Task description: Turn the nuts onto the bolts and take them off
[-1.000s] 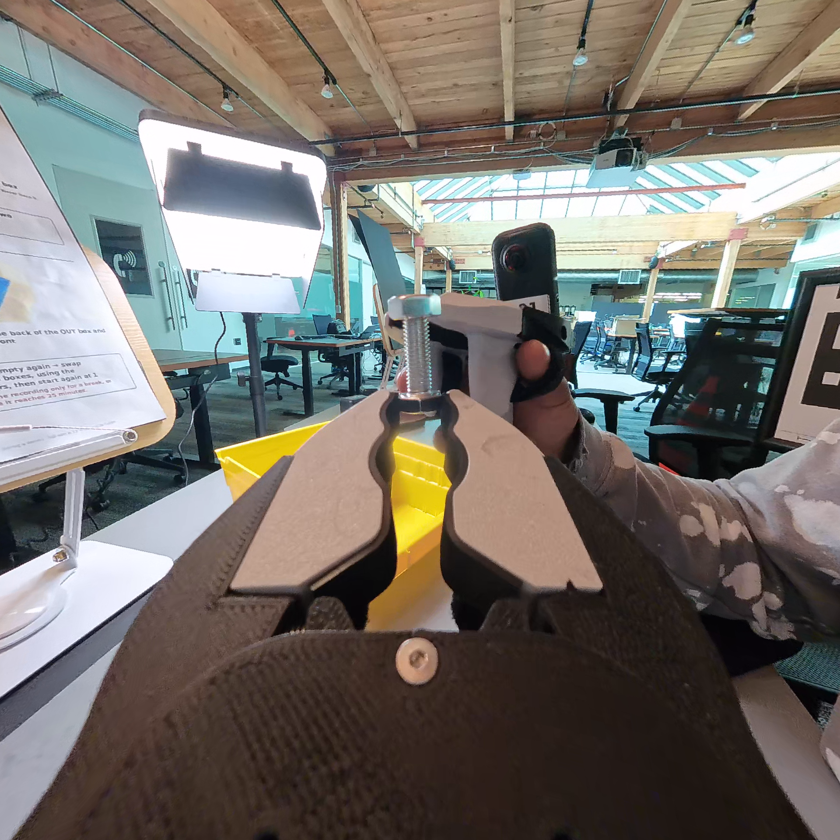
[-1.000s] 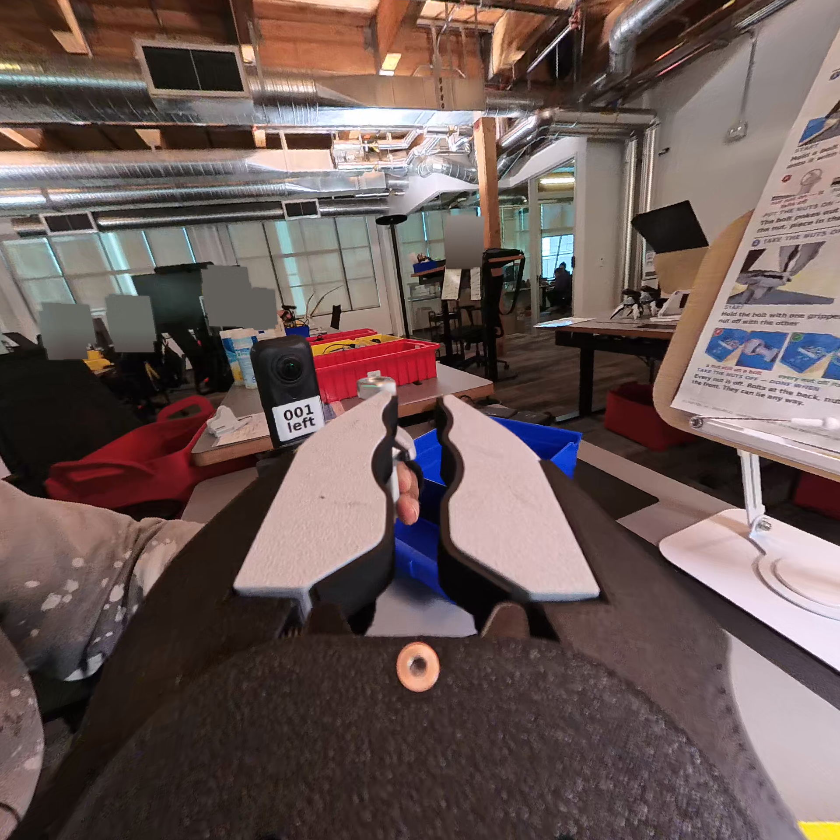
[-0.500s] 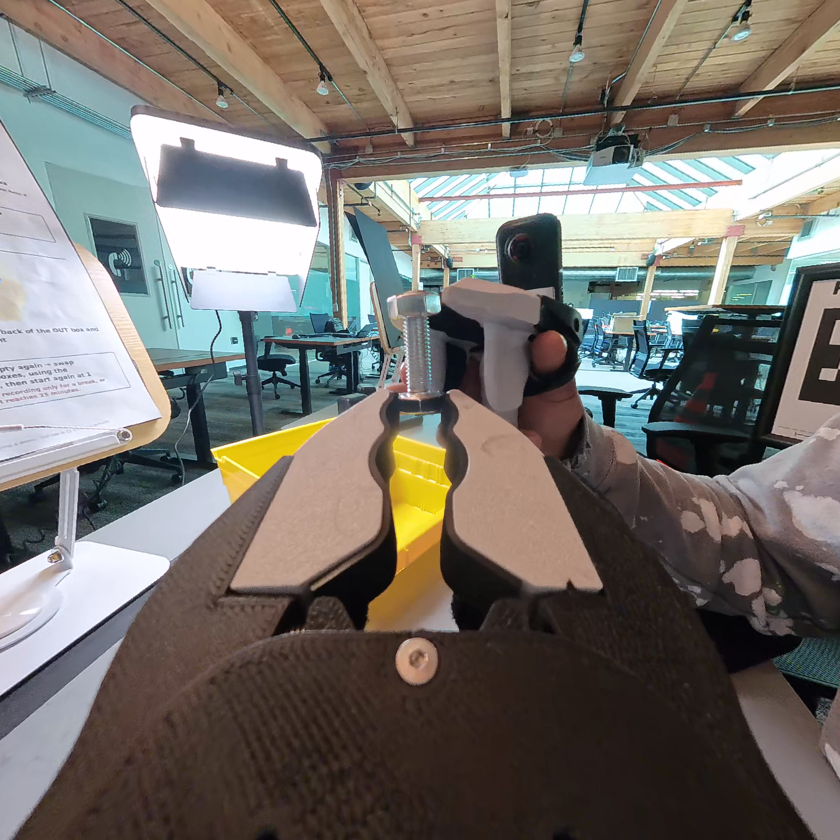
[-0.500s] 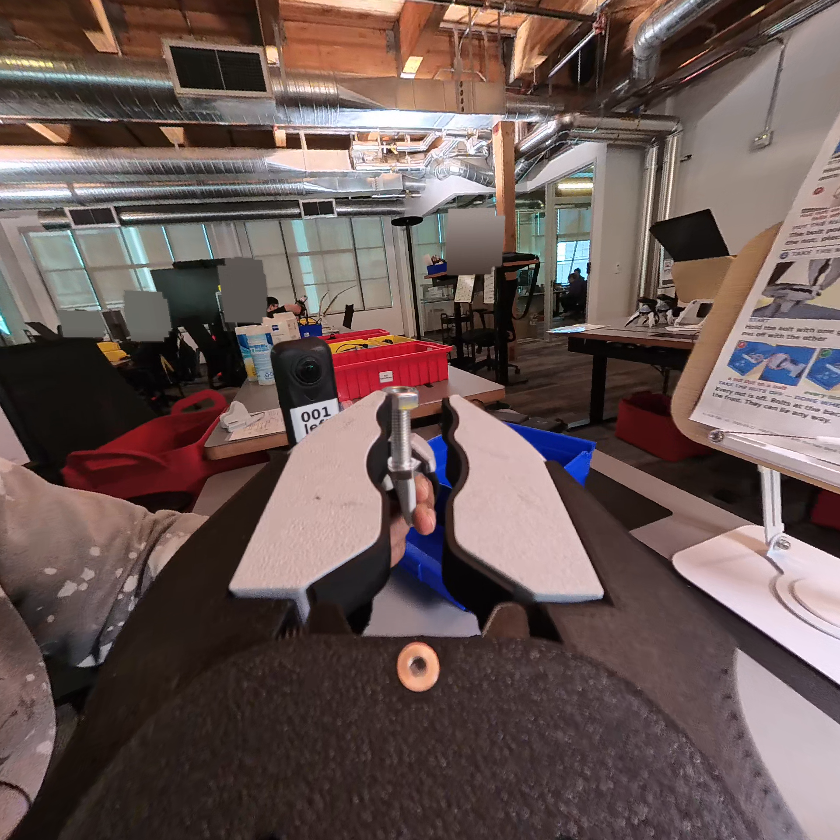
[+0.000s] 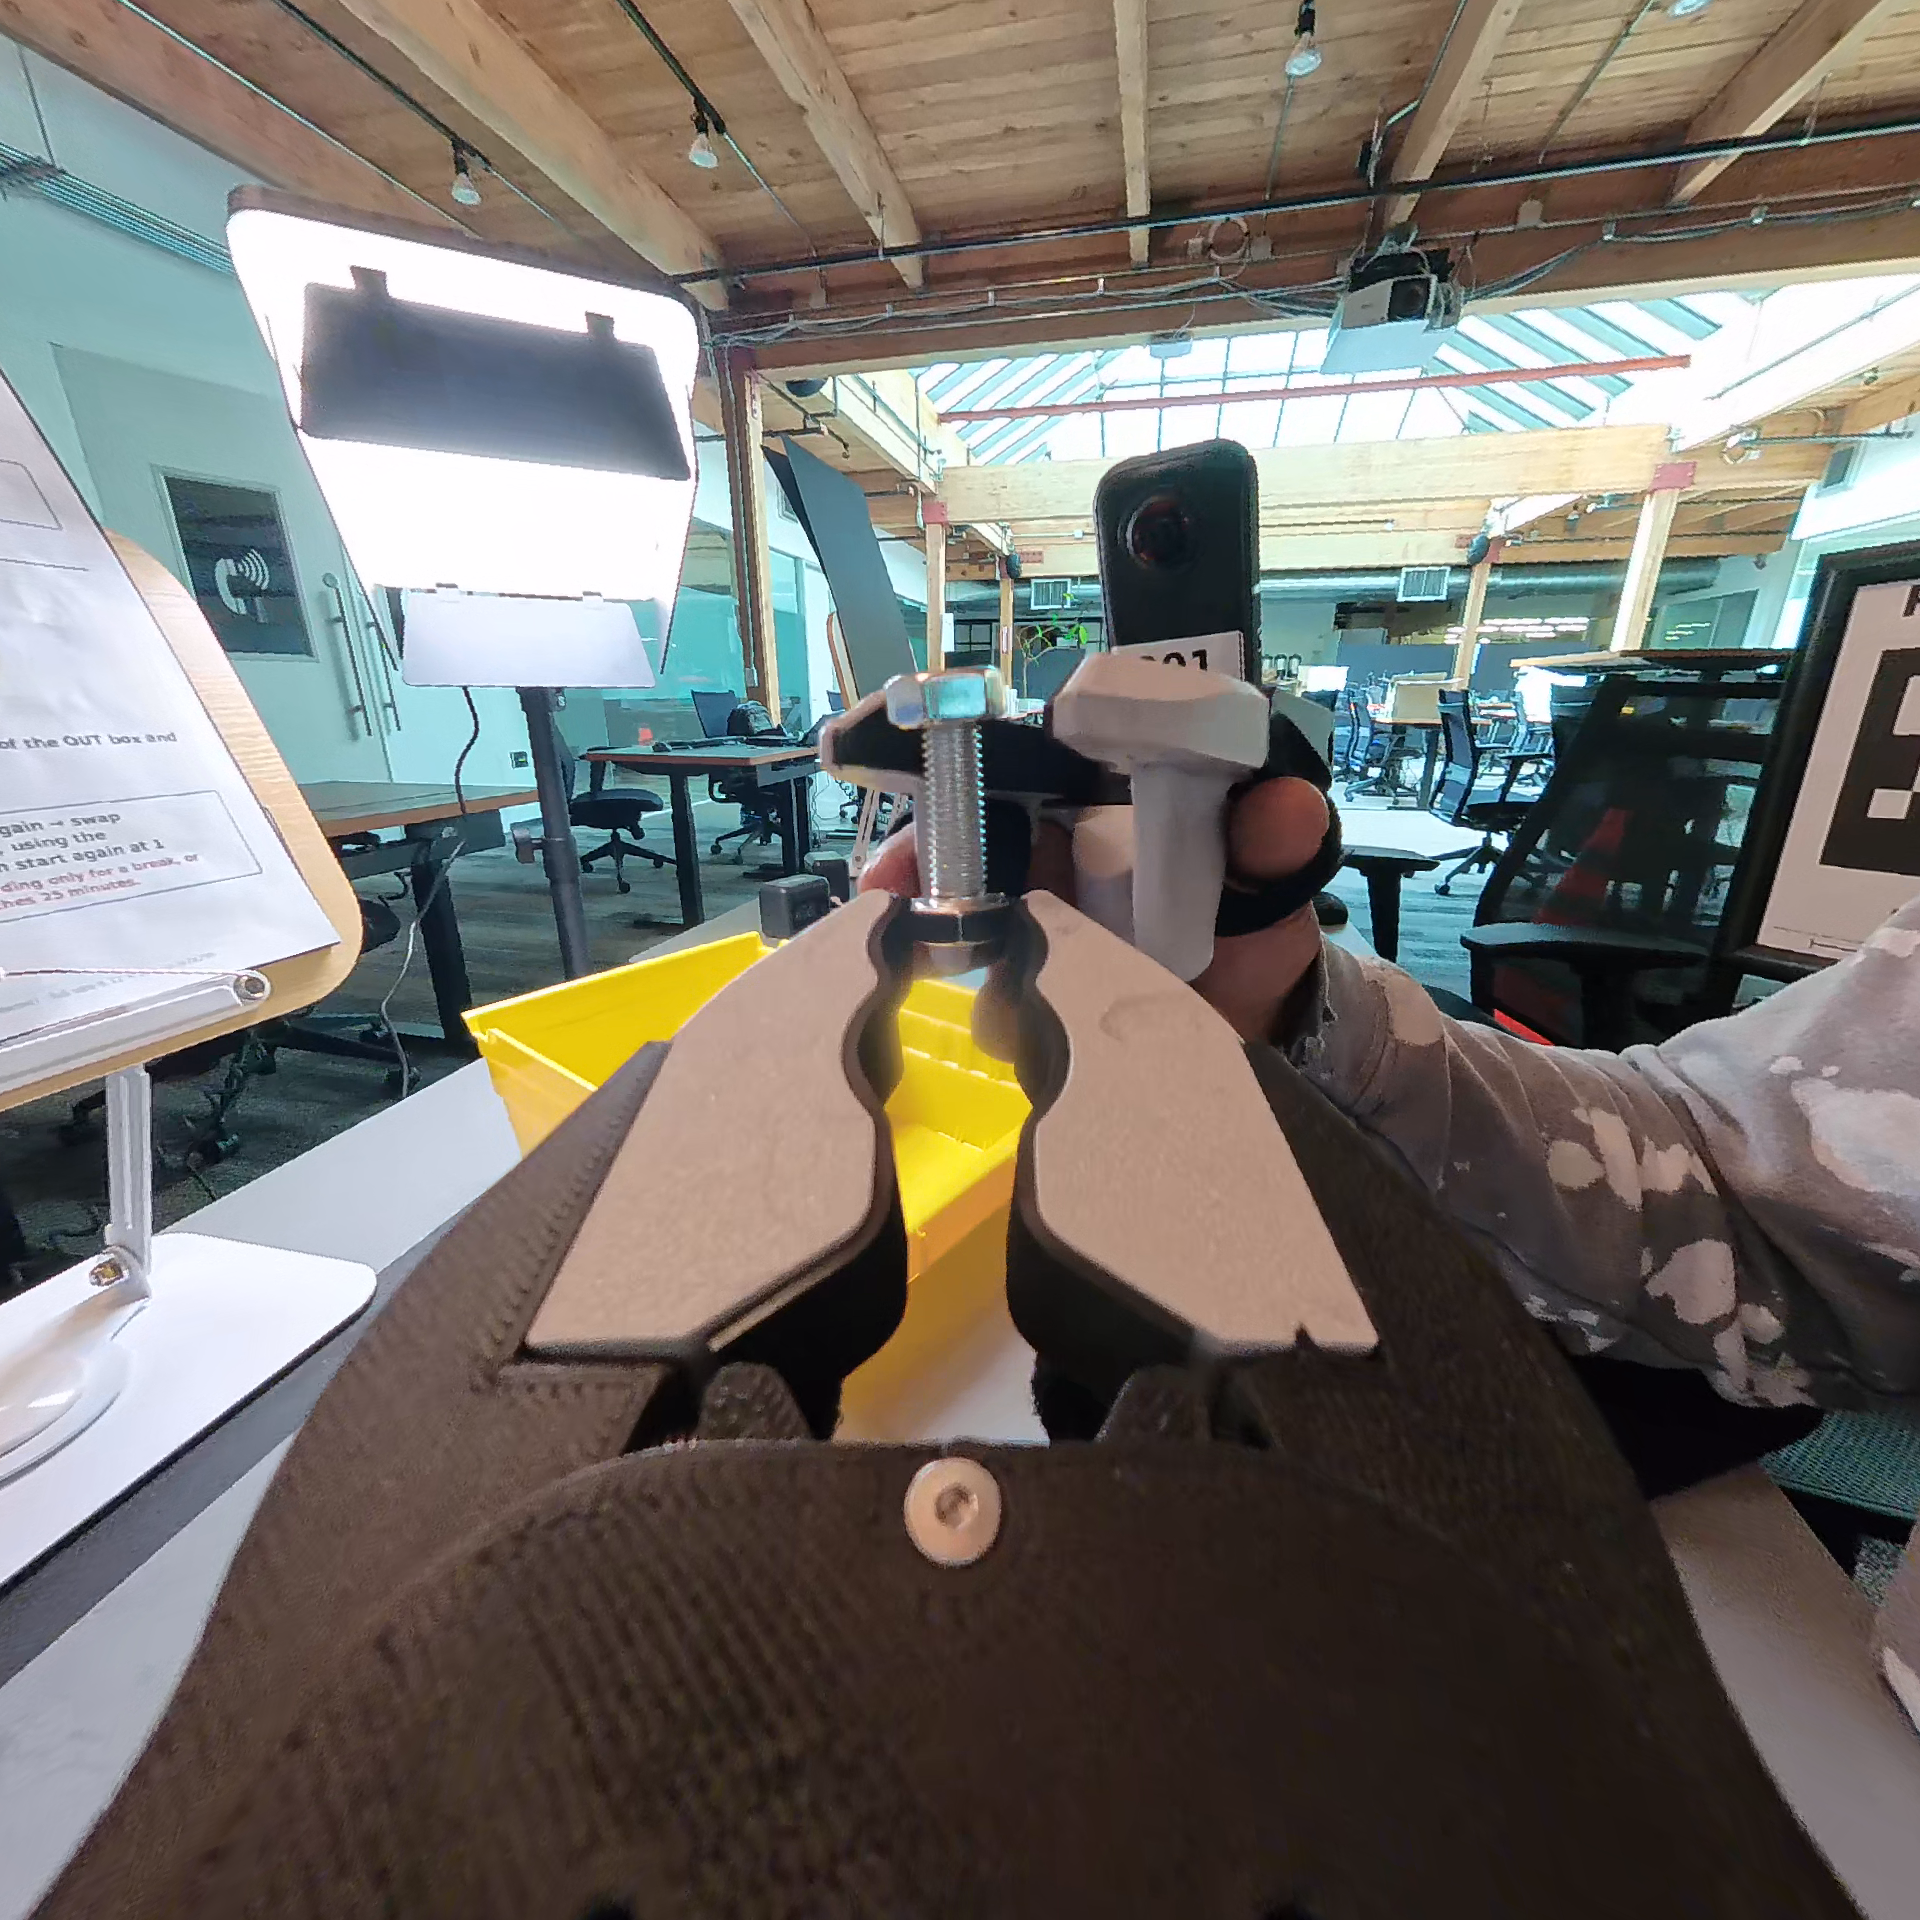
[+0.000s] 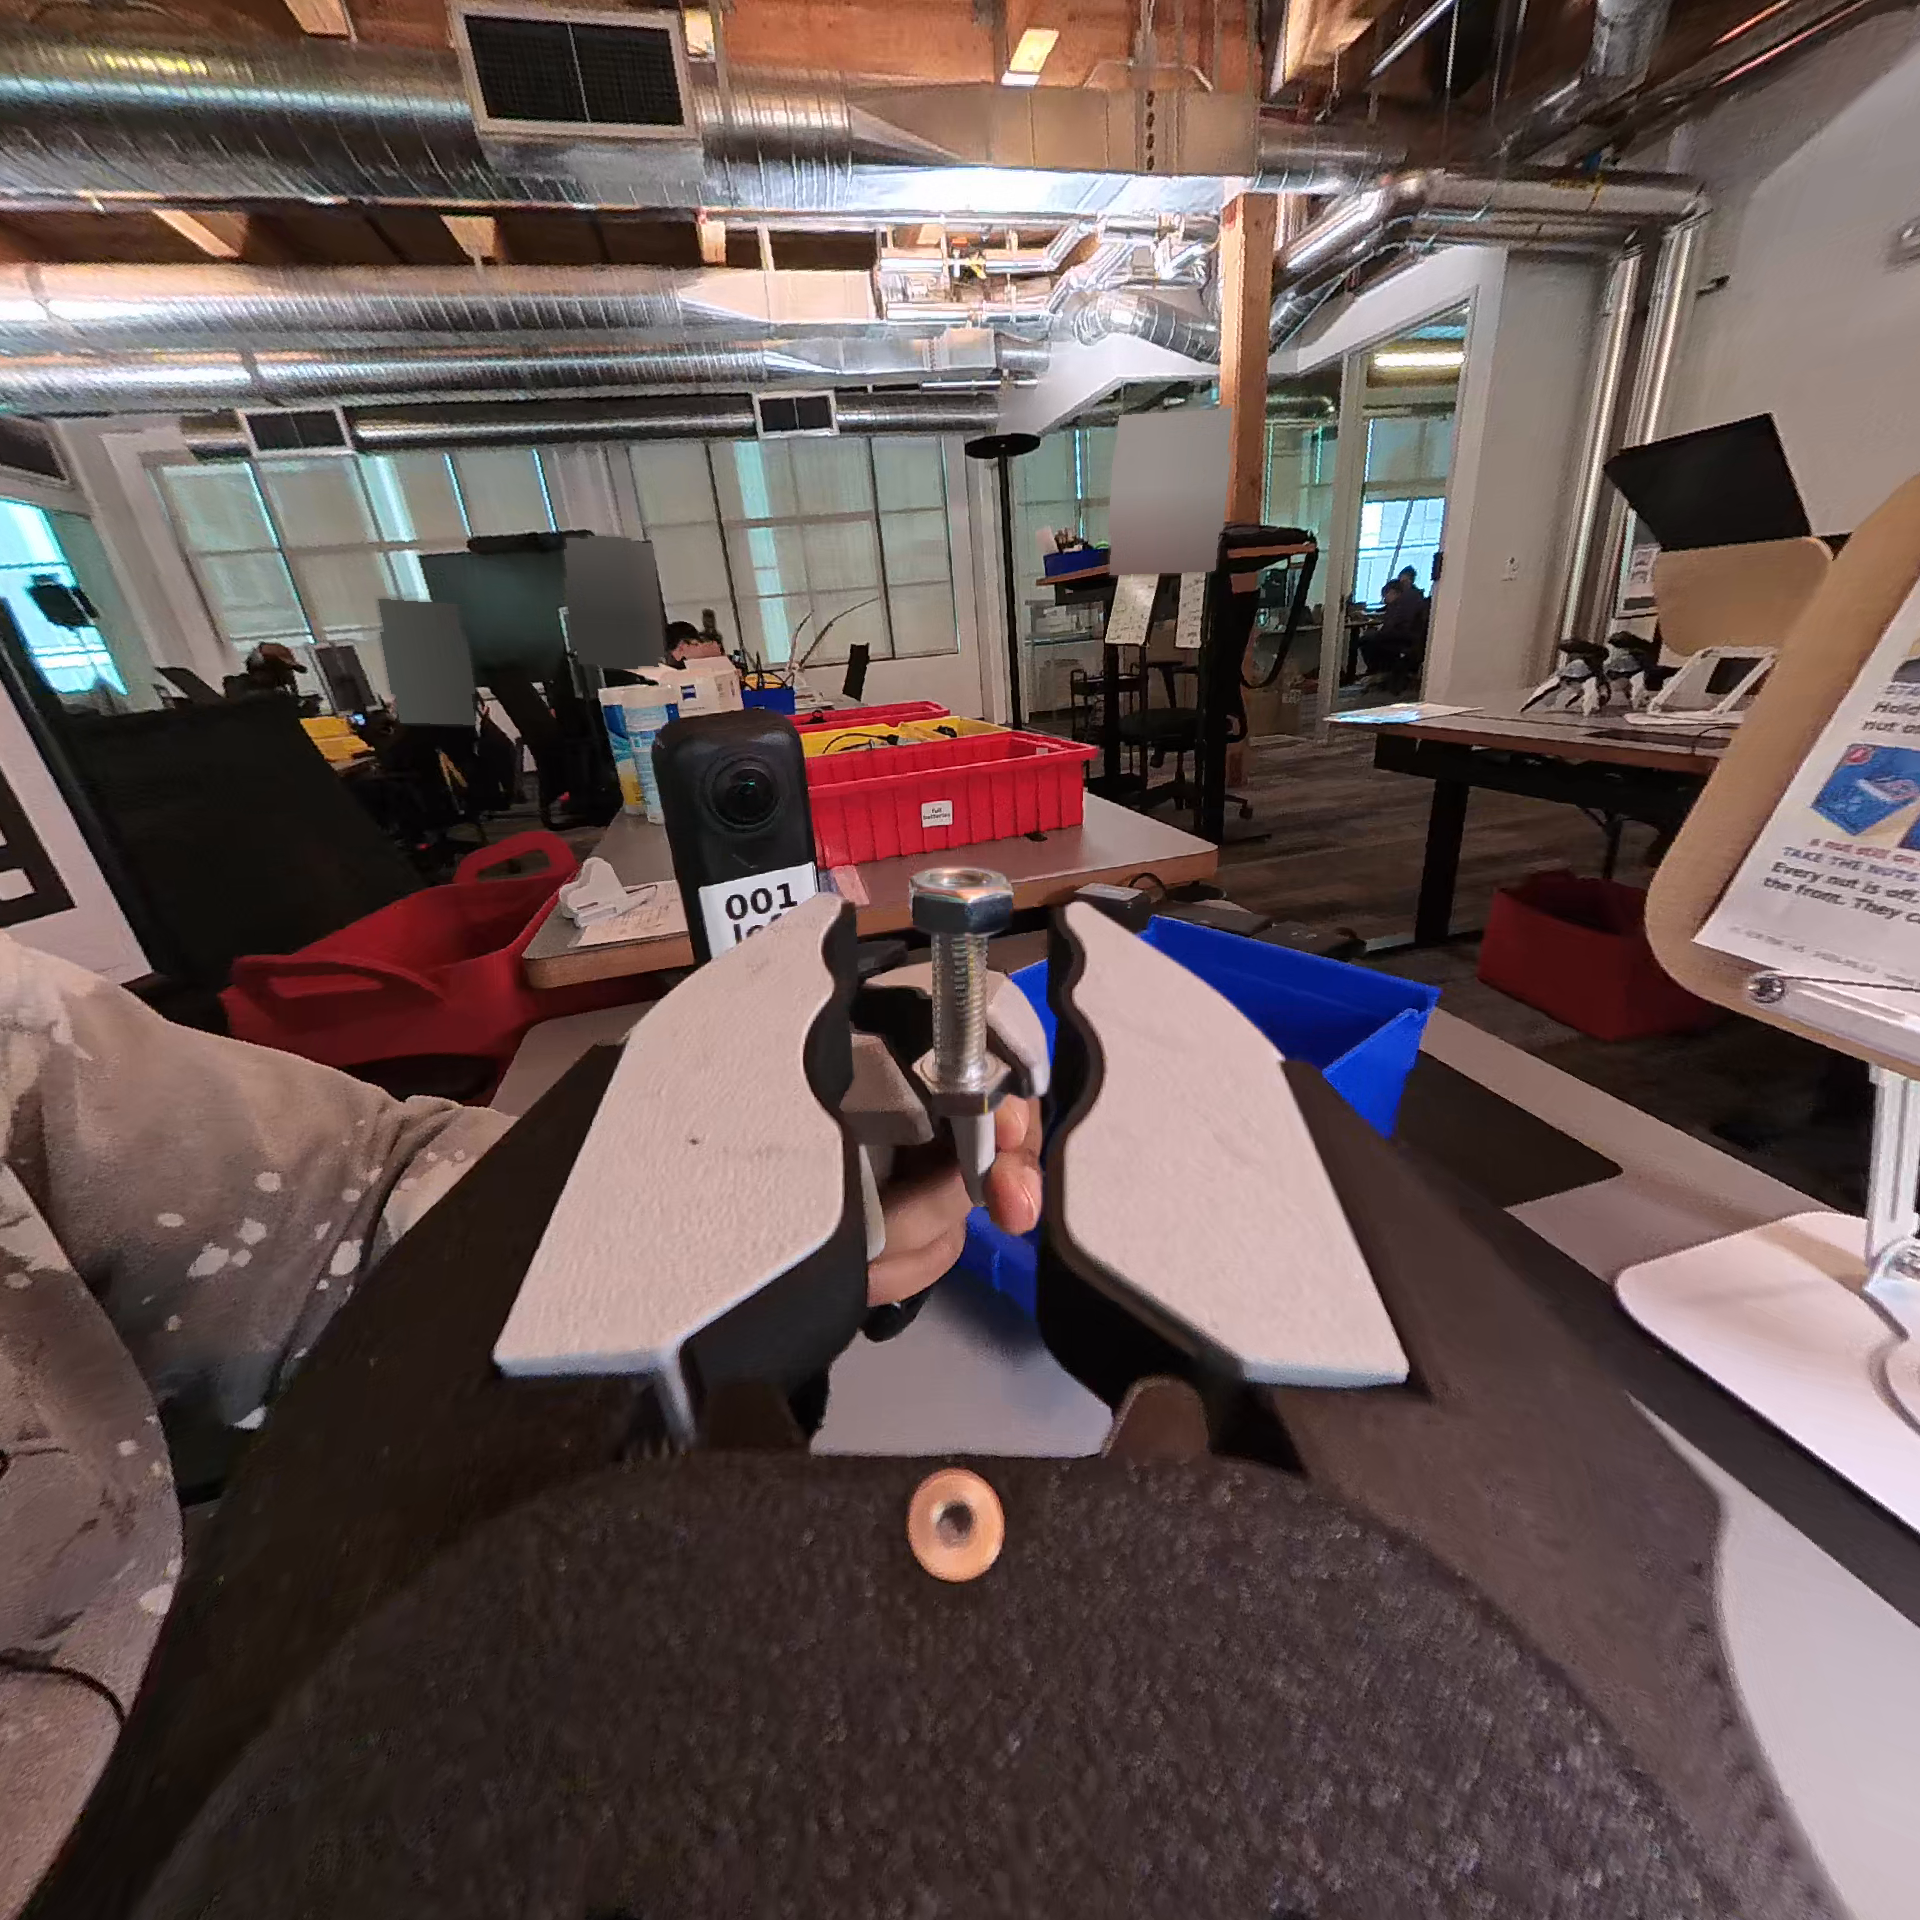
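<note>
Standing upright in mid-air, head up, a silver hex bolt (image 5: 952, 790) has a nut (image 5: 954, 932) threaded near its lower end. Left gripper (image 5: 956, 940) tips are closed around that nut, pinching it in the notch between the grey fingers (image 5: 769, 1122); bolt shaft rises above them. Right gripper (image 6: 951, 971), seen in its own view, has jaws apart, the bolt (image 6: 961, 992) and nut (image 6: 961, 1081) showing in the gap between its fingers (image 6: 707, 1132), no contact visible there. In the left wrist view the right gripper (image 5: 914, 769) sits behind the bolt, its tips flanking the head; whether they touch it, cannot tell. A hand (image 5: 1262, 914) in a speckled grey sleeve holds that tool, black camera (image 5: 1179, 551) on top. Below and beyond: yellow bin (image 5: 582, 1039) on a white table (image 5: 343, 1184). Right view: blue bin (image 6: 1299, 997) just past the fingers, red bin (image 6: 945, 800) on a farther table. Instruction sheet on a stand (image 5: 114, 831) at left.
</note>
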